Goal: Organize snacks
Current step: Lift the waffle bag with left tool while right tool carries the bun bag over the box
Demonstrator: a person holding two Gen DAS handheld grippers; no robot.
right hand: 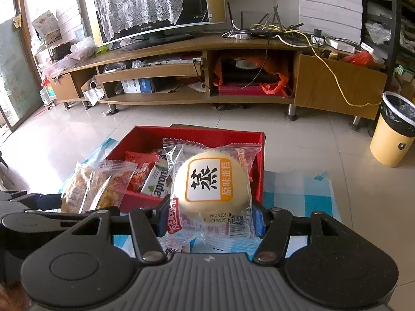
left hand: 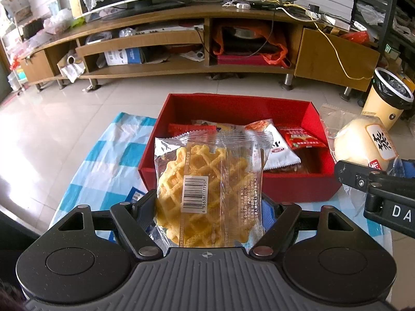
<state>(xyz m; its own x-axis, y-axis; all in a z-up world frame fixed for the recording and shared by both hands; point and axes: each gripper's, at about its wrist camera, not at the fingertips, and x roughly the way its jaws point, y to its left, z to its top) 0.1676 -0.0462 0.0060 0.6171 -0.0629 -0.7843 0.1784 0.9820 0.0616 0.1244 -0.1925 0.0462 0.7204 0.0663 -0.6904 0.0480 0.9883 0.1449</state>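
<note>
A blue-and-white checked cloth point(left hand: 109, 163) covers the surface, and a red box point(left hand: 233, 108) sits on it with its far edge toward the pale tiled floor point(left hand: 64, 108). Beyond the floor runs a long wooden TV stand point(left hand: 181, 70) with cluttered open shelves, a television point(right hand: 155, 26) draped in lace on top, and a tangle of cables point(right hand: 272, 29) beside it. A yellow waste bin point(right hand: 391, 134) with a black liner stands on the floor to the right.

The left tool point(left hand: 207, 207) is closed on a clear waffle cookie packet point(left hand: 207, 181), held upright just in front of the box's near wall. The right tool point(right hand: 208, 215) grips a round steamed cake packet point(right hand: 210, 184) from both sides, held at the near right edge of the box. In the left wrist view that cake appears at the right, beside the box.

Inside the box lie several snack packets: red ones point(left hand: 303, 137) and a white one point(left hand: 280, 150). Their labels are mostly too small or folded to read, and the held packets cover much of the box's interior. A further packet point(right hand: 173, 251) lies under the right tool, largely hidden by its body. The surface's edges are cut off in both views.
</note>
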